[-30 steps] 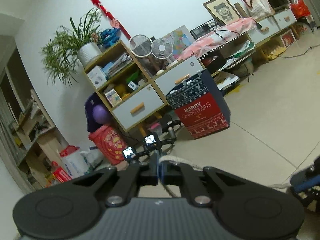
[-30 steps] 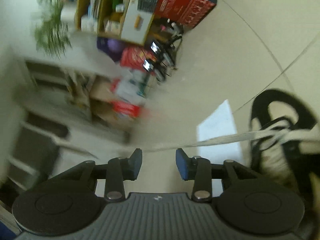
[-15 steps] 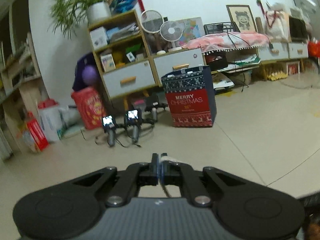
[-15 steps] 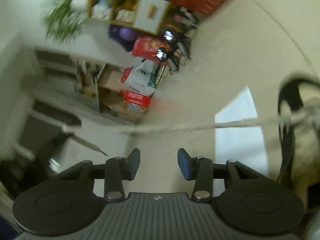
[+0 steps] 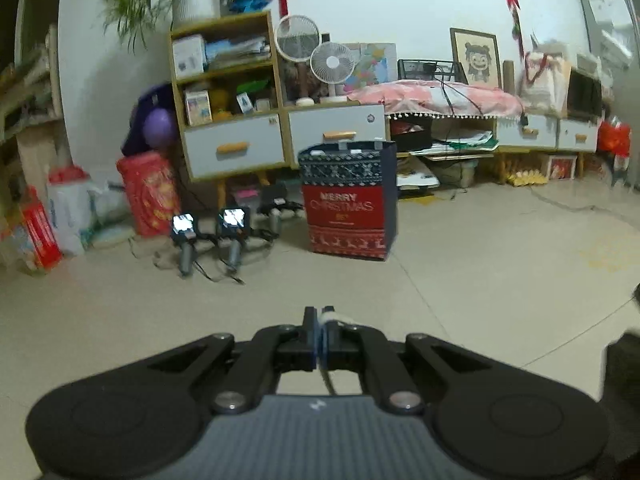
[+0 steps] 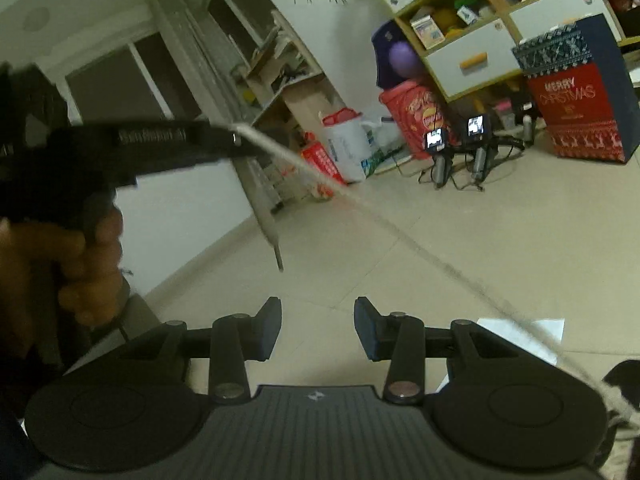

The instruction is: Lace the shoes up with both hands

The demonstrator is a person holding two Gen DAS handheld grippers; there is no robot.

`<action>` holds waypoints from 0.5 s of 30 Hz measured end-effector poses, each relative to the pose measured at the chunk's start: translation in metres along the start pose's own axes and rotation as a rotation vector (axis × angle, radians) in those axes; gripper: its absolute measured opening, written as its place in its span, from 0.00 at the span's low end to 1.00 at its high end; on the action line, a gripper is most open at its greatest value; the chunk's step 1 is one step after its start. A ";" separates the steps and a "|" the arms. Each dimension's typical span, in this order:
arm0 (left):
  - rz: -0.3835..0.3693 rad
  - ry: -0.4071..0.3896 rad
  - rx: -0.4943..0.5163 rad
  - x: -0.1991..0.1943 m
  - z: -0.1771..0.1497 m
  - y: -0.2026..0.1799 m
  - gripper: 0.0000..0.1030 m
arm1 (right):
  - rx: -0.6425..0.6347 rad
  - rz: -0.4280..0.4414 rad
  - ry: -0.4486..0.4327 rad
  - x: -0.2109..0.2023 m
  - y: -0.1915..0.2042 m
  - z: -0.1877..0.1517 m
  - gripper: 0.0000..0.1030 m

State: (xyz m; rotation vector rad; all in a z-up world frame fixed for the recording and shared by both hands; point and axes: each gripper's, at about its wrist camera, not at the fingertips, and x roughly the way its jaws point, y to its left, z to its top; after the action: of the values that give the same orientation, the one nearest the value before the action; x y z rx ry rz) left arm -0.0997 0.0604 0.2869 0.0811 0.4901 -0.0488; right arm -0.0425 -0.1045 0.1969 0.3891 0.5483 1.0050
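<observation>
Tiled floor [image 6: 460,248] behind: left gripper [image 5: 320,338] now lifted, pinching taut shoelace [image 6: 360,200]; right gripper [image 6: 316,328] spread, lace beyond its jaws, probably tightening.

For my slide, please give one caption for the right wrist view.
Open right tool waits while the left tool pulls the shoelace taut.

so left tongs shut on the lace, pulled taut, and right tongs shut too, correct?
Not quite. The right tongs are open and hold nothing, as the right wrist view shows. The left tongs are shut on the lace, which runs taut down toward the shoe.
</observation>
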 end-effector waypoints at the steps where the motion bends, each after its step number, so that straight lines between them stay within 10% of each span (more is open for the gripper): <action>1: -0.020 0.019 -0.021 0.000 0.002 0.004 0.02 | 0.003 -0.009 0.011 0.001 -0.002 -0.001 0.42; 10: -0.233 0.338 0.085 -0.003 0.035 0.036 0.02 | 0.006 -0.129 0.085 -0.005 -0.030 -0.032 0.42; 15: -0.283 0.320 -0.033 -0.011 0.033 0.040 0.02 | 0.044 -0.111 0.120 -0.016 -0.030 -0.055 0.42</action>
State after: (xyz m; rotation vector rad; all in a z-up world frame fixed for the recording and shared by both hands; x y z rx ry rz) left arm -0.0912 0.0971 0.3237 -0.0138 0.8193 -0.3085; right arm -0.0617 -0.1304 0.1402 0.3347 0.6939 0.9150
